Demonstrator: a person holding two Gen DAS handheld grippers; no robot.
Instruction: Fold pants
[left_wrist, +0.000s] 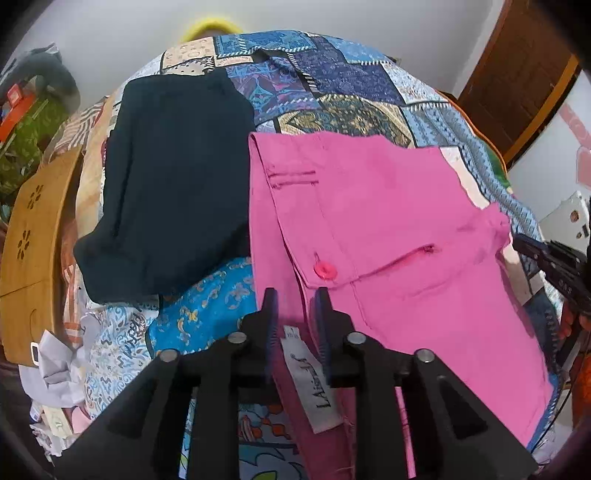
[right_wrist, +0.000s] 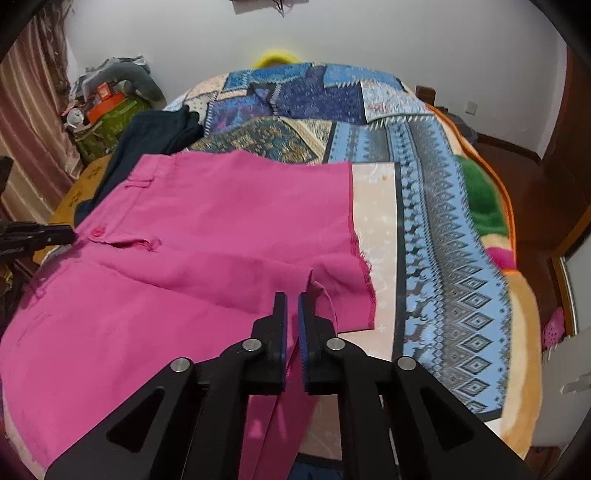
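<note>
Pink pants (left_wrist: 388, 221) lie folded flat on the patterned bedspread (left_wrist: 332, 74), with a pink button (left_wrist: 325, 271) and a white label (left_wrist: 314, 373) at the waistband. My left gripper (left_wrist: 296, 306) hovers over the waistband, jaws apart. The label and cloth show flat in the gap, not squeezed. In the right wrist view the pink pants (right_wrist: 184, 240) fill the left half. My right gripper (right_wrist: 291, 310) is shut on a fold of pink cloth near the frayed leg hem (right_wrist: 364, 266). Each gripper shows in the other's view: the right gripper (left_wrist: 521, 242) and the left gripper (right_wrist: 70, 234).
A folded dark navy garment (left_wrist: 173, 184) lies beside the pink pants. A wooden board (left_wrist: 33, 251) with flower cut-outs and crumpled papers (left_wrist: 59, 373) sit at the left bed edge. A cluttered green box (right_wrist: 107, 122) stands by the curtain. A brown door (left_wrist: 517, 81) is at the right.
</note>
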